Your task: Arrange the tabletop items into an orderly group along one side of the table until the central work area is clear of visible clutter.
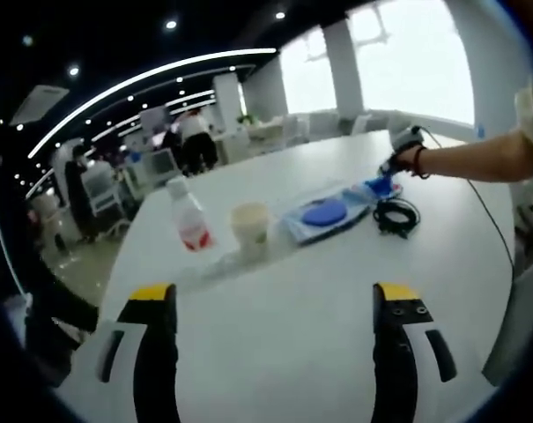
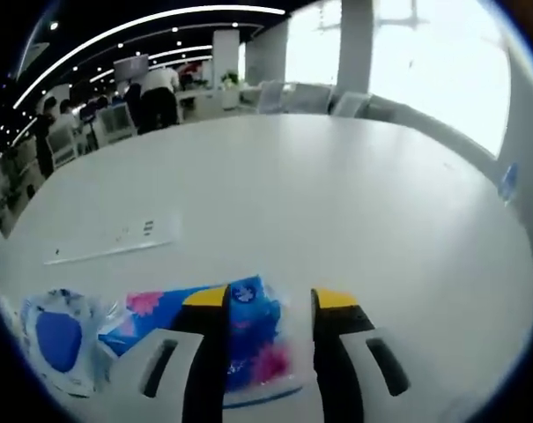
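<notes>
While the left gripper (image 1: 275, 308) hovers over bare white surface (image 1: 284, 352), its jaws stand wide with nothing between them. Beyond them, in the left gripper view, a bottle (image 1: 189, 218) with a red label stands upright just beside a cup (image 1: 250, 229). Past the cup lies a clear bag (image 1: 323, 213) with a blue disc in it, and near that a coiled black cable (image 1: 396, 216). A person's hand (image 1: 413, 159) reaches in from the right, holding the right gripper (image 1: 385, 181) down at a blue packet by the bag.

In the right gripper view, the gripper (image 2: 270, 304) has its jaws narrowly apart, straddling a blue pack (image 2: 248, 339) with pink flowers that lies on the surface (image 2: 336, 203); whether they touch it I cannot tell. The bag (image 2: 59, 339) lies just beside the pack, at lower left.
</notes>
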`<state>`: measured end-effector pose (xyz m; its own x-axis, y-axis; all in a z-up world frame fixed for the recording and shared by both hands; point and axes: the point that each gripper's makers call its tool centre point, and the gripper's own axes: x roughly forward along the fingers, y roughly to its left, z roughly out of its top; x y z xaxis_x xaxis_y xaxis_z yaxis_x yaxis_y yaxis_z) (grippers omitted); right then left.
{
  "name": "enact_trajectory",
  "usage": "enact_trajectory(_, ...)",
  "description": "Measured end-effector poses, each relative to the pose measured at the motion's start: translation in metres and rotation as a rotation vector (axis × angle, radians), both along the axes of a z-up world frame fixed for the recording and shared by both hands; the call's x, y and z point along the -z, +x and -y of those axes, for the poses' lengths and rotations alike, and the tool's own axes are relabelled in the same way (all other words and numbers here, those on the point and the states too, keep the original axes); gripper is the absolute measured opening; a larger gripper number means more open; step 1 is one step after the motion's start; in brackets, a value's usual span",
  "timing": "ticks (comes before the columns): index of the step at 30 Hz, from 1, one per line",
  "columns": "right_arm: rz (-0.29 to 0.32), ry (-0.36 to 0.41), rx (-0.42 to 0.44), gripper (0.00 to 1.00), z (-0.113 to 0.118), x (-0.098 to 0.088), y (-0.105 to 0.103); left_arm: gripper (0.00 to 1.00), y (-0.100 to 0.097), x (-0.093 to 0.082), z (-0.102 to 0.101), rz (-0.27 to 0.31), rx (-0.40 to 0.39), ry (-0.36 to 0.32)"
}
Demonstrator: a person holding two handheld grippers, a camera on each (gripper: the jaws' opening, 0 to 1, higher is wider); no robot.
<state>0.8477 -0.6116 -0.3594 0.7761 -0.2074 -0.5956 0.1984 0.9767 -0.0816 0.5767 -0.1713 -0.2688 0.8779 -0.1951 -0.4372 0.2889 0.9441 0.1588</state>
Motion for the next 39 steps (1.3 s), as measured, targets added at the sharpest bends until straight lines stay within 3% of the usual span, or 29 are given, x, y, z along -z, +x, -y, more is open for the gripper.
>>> enact_trajectory(8,0.071,0.067,-0.023,0.64,0.004,-0.018,-0.004,0.93,0.000,-0.002,-0.001,-0.005,-0.017,-0.077)
enact_trajectory(11,0.068,0.165,-0.049,0.70,-0.007,-0.021,-0.009,0.94,0.000,-0.002,-0.001,-0.003,-0.017,-0.075)
enact_trajectory(15,0.101,0.155,-0.114,0.83,-0.013,-0.036,-0.014,0.96,-0.002,0.000,0.002,-0.022,-0.011,-0.093)
enact_trajectory(21,0.132,0.182,-0.193,0.93,-0.025,-0.056,-0.028,0.99,-0.004,-0.002,0.005,-0.034,-0.004,-0.120)
enact_trajectory(25,0.137,0.170,-0.260,0.92,-0.036,-0.072,-0.045,0.99,-0.004,-0.013,0.006,-0.010,0.009,-0.116)
enact_trajectory(28,0.188,0.167,-0.319,1.00,-0.044,-0.089,-0.055,0.99,-0.006,-0.023,0.006,0.006,0.015,-0.109)
enact_trajectory(30,0.176,0.172,-0.333,0.99,-0.048,-0.093,-0.067,0.99,-0.007,-0.028,0.004,0.017,0.015,-0.111)
enact_trajectory(39,0.249,0.319,-0.497,0.99,-0.088,-0.131,-0.129,0.99,-0.020,-0.038,-0.003,0.014,0.006,-0.148)
